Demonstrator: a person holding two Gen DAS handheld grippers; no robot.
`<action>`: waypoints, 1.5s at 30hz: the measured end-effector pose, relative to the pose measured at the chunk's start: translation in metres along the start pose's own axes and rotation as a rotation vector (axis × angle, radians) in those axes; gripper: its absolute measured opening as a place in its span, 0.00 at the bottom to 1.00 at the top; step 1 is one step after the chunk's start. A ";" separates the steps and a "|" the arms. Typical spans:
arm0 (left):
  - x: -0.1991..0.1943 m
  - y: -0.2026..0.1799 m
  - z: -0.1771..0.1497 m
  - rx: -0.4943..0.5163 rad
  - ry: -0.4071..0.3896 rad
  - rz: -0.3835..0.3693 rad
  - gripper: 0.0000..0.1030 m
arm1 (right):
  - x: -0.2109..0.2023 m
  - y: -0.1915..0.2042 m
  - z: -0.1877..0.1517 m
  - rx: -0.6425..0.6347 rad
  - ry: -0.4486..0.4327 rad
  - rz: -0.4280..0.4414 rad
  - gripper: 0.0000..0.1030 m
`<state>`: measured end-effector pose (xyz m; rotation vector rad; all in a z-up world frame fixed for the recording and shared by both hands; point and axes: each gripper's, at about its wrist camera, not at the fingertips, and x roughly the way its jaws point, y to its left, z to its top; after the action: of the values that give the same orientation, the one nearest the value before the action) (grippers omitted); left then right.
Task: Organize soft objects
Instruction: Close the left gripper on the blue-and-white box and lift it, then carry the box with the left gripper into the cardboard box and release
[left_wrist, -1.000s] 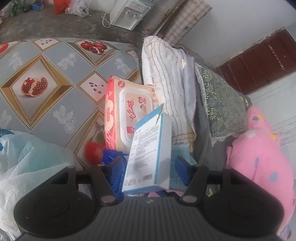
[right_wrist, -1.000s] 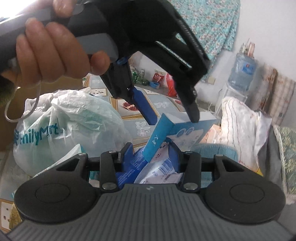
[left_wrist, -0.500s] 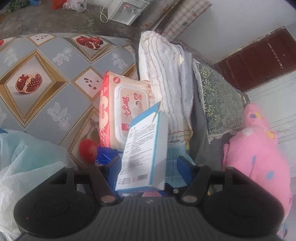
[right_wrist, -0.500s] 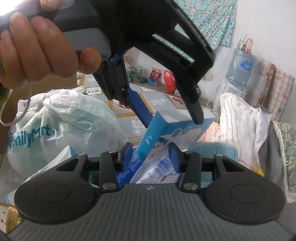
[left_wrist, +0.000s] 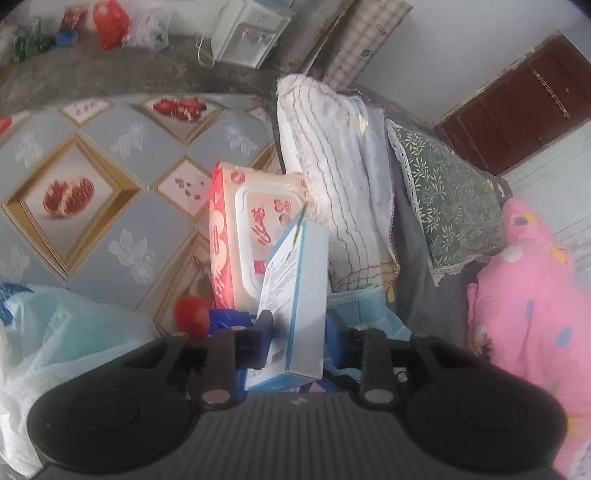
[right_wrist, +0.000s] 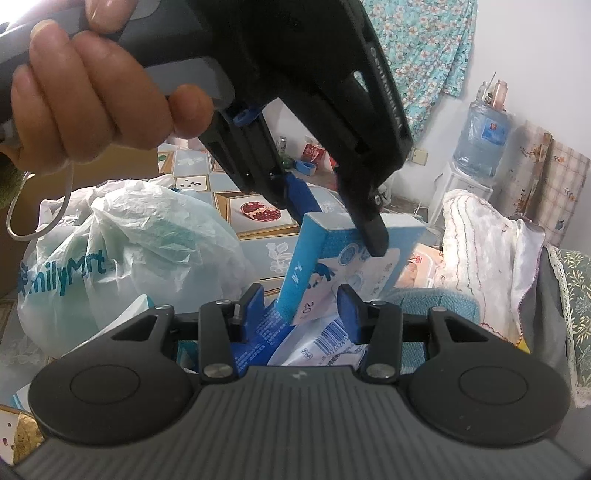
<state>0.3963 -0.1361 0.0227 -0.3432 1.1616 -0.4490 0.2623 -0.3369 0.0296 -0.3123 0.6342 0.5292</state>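
A light-blue carton (left_wrist: 295, 295) stands tilted between the pads of my left gripper (left_wrist: 297, 332), whose jaws are closing and press on its two broad faces. From the right wrist view, the left gripper (right_wrist: 341, 225) comes down from above, held by a hand (right_wrist: 92, 103), and pinches the carton (right_wrist: 332, 251) near its top edge. My right gripper (right_wrist: 301, 308) sits just below the carton. A crumpled blue-and-white packet (right_wrist: 317, 339) fills the gap between its pads. Behind the carton leans a red-and-white pack of wet wipes (left_wrist: 243, 229).
A white plastic shopping bag (right_wrist: 129, 251) bulges at the left. A white striped folded cloth (left_wrist: 332, 166), a green leafy cushion (left_wrist: 450, 206) and a pink blanket (left_wrist: 532, 295) lie to the right. A red ball (left_wrist: 192, 314) rests on the pomegranate-patterned table cover (left_wrist: 92, 184).
My left gripper's jaws have closed in from wide apart onto the carton's sides, and the carton now stands a little straighter. The right gripper has not moved.
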 end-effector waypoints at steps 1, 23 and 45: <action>-0.002 -0.002 -0.001 0.015 -0.014 0.012 0.25 | -0.001 -0.001 -0.001 0.009 -0.001 -0.001 0.42; -0.163 -0.008 -0.054 0.067 -0.256 -0.190 0.20 | -0.068 -0.112 -0.047 1.124 -0.302 0.599 0.49; -0.358 0.208 -0.184 -0.212 -0.648 -0.099 0.25 | 0.055 0.150 0.133 1.114 -0.076 1.144 0.31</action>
<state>0.1410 0.2199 0.1412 -0.6759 0.5589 -0.2660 0.2799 -0.1363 0.0794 1.1952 0.9066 1.1526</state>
